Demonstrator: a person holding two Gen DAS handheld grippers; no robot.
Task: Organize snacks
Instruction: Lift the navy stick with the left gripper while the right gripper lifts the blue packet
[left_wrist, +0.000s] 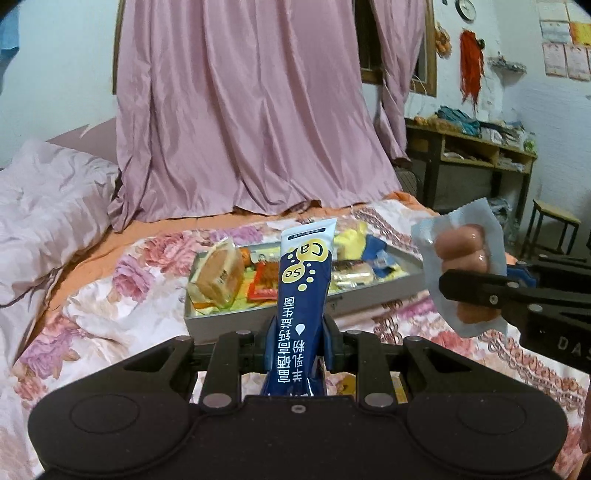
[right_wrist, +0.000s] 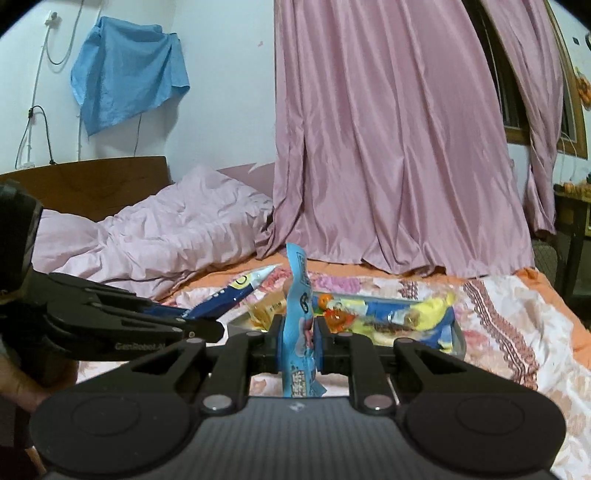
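While the left gripper pinches a dark-blue powder sachet upright short of the grey metal tray, ready to drop in, the right gripper clamps a light-blue sausage packet edge-on, likewise short of that tray.

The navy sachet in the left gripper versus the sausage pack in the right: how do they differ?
The navy sachet is opaque, long and slim; the sausage pack is see-through on one face, showing pink sausages, and looks wider. The sachet bears yellow circles and white characters; the pack's other face is light blue. Both are clamped and held above the floral bedspread, neither yet in the tray.
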